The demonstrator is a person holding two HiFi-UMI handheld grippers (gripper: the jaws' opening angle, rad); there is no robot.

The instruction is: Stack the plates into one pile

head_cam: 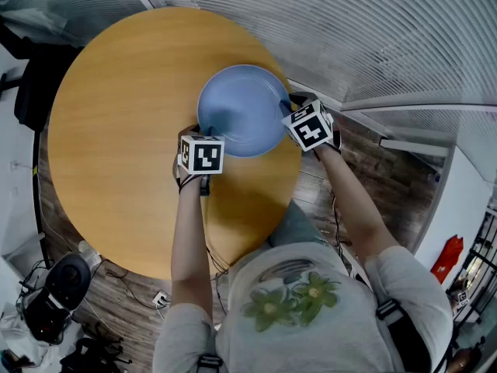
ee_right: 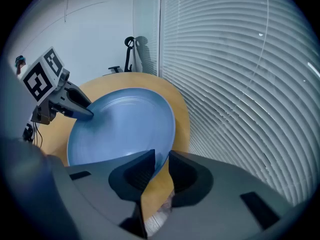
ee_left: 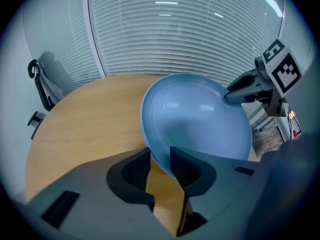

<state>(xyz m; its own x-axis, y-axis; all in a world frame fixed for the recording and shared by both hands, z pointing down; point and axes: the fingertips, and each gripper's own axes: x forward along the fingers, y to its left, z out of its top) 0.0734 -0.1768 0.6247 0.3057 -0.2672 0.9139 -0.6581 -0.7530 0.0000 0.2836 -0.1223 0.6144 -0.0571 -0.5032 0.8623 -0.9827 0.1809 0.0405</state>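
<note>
While the blue plate sits over the window side of the round wooden table, whether resting or just lifted cannot be told, the tools meet it at opposite points of the rim. The right gripper pinches the rim between its jaws. The left gripper straddles the rim with its jaws spread, not pressing. No other plate lies apart. Good practice: keep the plate level, confirm it sits flat, then free the right side and draw both grippers outward without dragging the rim.
</note>
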